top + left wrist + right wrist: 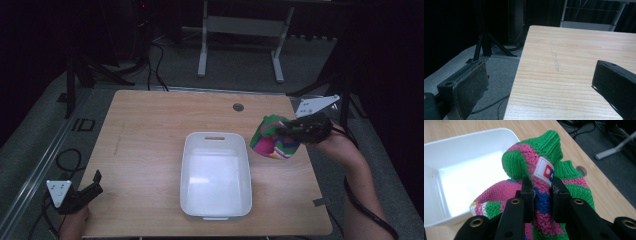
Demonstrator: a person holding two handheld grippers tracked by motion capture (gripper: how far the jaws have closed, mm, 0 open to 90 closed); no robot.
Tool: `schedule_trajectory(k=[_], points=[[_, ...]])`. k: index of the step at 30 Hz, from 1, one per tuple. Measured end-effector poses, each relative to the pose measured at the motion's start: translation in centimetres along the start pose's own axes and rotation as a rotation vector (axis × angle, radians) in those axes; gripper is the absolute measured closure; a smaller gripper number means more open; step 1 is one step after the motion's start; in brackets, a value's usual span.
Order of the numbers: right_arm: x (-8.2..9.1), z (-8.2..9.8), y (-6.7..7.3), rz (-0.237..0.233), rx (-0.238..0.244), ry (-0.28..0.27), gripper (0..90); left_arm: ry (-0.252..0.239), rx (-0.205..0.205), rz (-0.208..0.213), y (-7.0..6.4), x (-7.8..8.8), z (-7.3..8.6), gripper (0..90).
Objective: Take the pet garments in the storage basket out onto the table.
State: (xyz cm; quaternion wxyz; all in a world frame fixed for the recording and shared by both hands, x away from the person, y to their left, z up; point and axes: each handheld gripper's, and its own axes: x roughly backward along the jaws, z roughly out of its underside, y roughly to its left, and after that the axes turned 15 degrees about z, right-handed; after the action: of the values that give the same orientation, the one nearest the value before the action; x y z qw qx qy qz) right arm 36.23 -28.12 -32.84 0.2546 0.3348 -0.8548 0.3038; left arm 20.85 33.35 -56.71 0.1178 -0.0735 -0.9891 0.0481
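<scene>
You have a pale wooden table [150,130] in front of you. Near its far edge, toward the right corner, sits a small round hole [238,107]. A faint pale scratch [554,58] runs along the left side. A grey scrap of tape [319,202] sticks out at the right edge near the front corner. Beyond the far edge you see black cables [156,65] on the grey floor and a white desk frame [240,30]; off the left edge stands a black tripod [482,42].
</scene>
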Motion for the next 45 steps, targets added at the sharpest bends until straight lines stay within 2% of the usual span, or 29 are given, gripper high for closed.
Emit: schedule_trajectory(k=[3, 6, 7, 10, 17, 23, 28, 35, 39, 45], points=[[0.1, 1.2, -0.5, 0.013, -0.014, 0.022, 75.3, 0.000, 0.001, 0.001, 0.0, 0.0, 0.0, 0.9], [0.0, 1.6, -0.6, 0.019, -0.015, 0.031, 75.3, 0.001, -0.001, 0.000, 0.0, 0.0, 0.0, 0.9], [-0.3, 2.6, -0.7, 0.027, -0.024, 0.047, 75.3, 0.002, -0.003, 0.000, 0.0, 0.0, 0.0, 0.9], [-1.1, 3.9, -0.6, 0.016, -0.042, 0.057, 75.2, 0.002, -0.002, 0.000, 0.0, 0.0, 0.0, 0.9], [-4.4, 7.3, -0.1, -0.010, -0.076, 0.086, 75.0, 0.002, -0.003, 0.002, 0.0, 0.0, 0.0, 0.9], [-7.6, 9.5, 0.6, -0.049, -0.109, 0.113, 74.8, 0.003, -0.004, 0.003, 0.0, 0.0, 0.0, 0.9], [-10.3, 10.8, 1.3, -0.061, -0.124, 0.154, 74.5, 0.004, -0.005, 0.006, 0.0, 0.0, 0.0, 0.9], [-13.2, 12.4, 2.3, -0.027, -0.116, 0.219, 74.3, 0.004, -0.006, 0.007, 0.0, 0.0, 0.0, 0.9], [-14.3, 13.2, 2.6, -0.014, -0.139, 0.234, 73.9, 0.004, -0.006, 0.007, 0.0, 0.0, 0.0, 0.9], [-14.8, 13.5, 2.6, 0.001, -0.162, 0.241, 71.9, 0.004, -0.007, 0.006, 0.0, 0.0, 0.0, 0.9]])
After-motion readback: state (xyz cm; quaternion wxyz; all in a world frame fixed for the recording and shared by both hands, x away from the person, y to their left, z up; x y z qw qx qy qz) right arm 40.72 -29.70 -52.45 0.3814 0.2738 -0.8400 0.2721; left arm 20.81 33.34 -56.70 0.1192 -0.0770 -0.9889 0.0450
